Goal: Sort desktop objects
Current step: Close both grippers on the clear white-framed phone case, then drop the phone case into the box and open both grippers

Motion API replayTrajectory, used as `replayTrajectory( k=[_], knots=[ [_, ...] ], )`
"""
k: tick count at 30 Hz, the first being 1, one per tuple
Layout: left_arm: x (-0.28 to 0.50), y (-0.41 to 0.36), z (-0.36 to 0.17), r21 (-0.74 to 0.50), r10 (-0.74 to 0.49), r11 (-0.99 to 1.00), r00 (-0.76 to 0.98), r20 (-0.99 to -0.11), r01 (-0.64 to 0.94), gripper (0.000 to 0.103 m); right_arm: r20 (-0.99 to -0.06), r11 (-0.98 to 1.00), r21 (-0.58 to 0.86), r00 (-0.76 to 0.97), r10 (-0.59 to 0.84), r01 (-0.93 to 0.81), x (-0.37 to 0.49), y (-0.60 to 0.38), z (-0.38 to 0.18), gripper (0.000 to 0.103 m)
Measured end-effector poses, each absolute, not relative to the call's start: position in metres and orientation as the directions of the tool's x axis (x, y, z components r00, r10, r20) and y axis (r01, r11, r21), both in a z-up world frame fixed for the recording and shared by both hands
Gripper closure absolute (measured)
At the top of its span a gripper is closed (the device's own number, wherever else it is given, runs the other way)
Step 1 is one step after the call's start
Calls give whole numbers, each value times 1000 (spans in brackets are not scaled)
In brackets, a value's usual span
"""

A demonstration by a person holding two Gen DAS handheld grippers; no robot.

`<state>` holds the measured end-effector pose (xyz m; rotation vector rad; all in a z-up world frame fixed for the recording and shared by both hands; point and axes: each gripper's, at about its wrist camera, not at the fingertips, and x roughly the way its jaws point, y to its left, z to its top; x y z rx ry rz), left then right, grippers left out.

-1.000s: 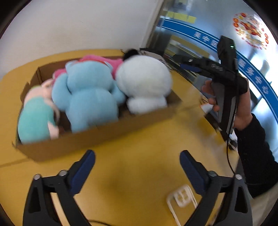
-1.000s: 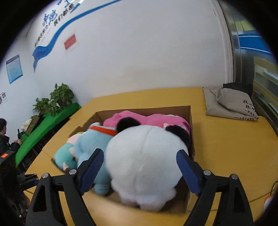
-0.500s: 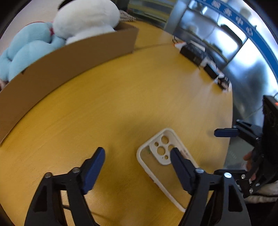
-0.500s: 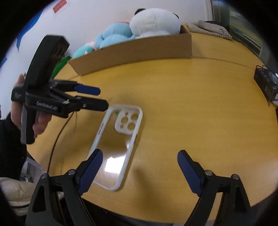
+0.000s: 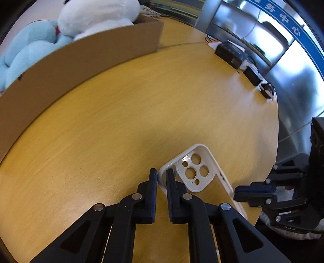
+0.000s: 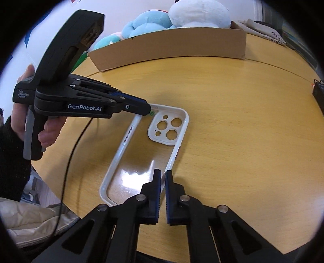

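A clear phone case with a white rim and camera cutouts lies near the front edge of the yellow table. My left gripper is shut on the case's top corner rim; in the right wrist view it comes in from the left. My right gripper is shut on the case's right side rim; in the left wrist view it shows at the right. The case also shows in the left wrist view.
A cardboard box holding blue and white plush toys stands at the back of the table. Black adapters with cables lie along the right edge. A grey cloth bag lies behind the box.
Both grippers came down from the plush box to the phone case and closed from wide open onto its rim, the left at the top corner, the right at the side.
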<state>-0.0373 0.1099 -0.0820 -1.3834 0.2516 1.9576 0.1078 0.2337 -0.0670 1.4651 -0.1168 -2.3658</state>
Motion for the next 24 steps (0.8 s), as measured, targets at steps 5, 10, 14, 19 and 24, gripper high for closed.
replayTrajectory(
  k=[5,10,14,19,24],
  knots=[
    [-42,92,-48,-234,477,-732,-235,-847,-640,95,-816,-918,278,-435,-381,283,91,229,-54,101],
    [-54,76,-18,-231,497,-754,-303,-814,-615,95,-773,-902,299,-476,-420,312,66,224,-35,102],
    [-77,56,31,-193,516,-767,-410,-752,-612,95,-701,-888,260,-558,-443,378,41,212,7,102],
    [-140,32,90,-94,492,-796,-549,-676,-598,95,-608,-869,158,-648,-460,469,-24,188,62,102],
    [-232,11,111,-59,447,-834,-609,-655,-549,95,-555,-860,127,-683,-475,495,-106,163,92,102]
  ],
)
